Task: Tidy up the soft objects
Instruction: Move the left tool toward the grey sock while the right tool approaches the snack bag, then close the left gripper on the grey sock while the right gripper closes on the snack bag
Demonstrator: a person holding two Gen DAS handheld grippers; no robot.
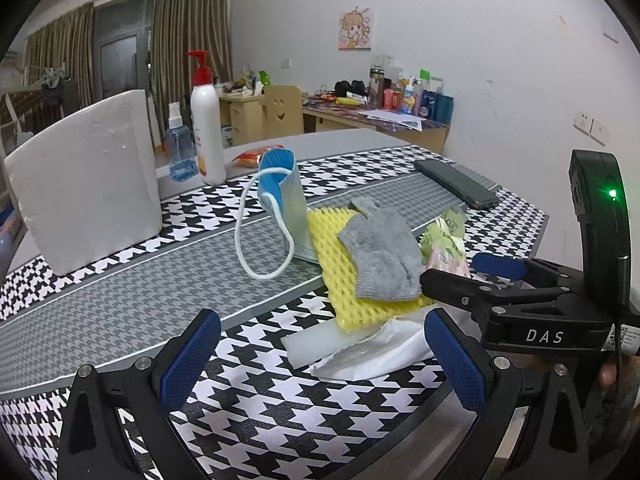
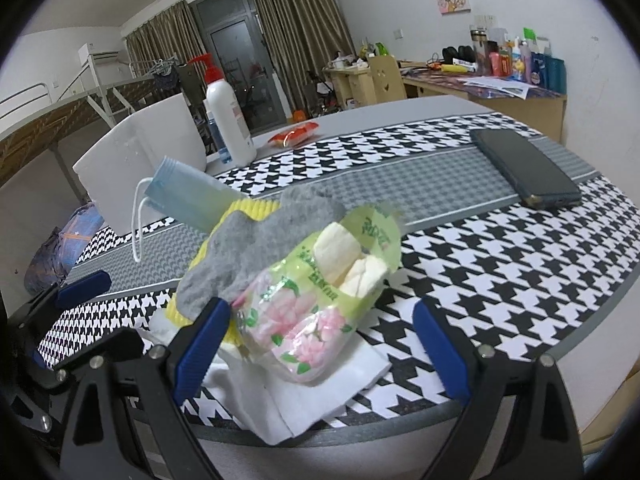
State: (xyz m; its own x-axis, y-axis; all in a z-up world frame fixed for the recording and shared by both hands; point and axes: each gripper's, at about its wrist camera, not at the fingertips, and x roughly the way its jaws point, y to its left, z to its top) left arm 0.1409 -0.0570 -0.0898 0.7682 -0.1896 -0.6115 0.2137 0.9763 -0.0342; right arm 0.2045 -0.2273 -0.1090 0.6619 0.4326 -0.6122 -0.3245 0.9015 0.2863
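**Soft things heaped at the table's near edge**

A grey sock (image 1: 380,256) lay on a yellow foam sheet (image 1: 344,296), which rested on white tissue (image 1: 372,356) at the near edge of the table (image 1: 120,292). A flowered tissue packet (image 2: 316,304) sat beside the sock, between the wide-spread right tongs (image 2: 320,356). A blue face mask (image 1: 284,200) leaned behind. The left tongs (image 1: 320,360) were wide too, holding nothing.

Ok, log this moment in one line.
left gripper: open, empty | right gripper: open around floral tissue packet | grey knit sock on yellow foam sheet | pile unsorted
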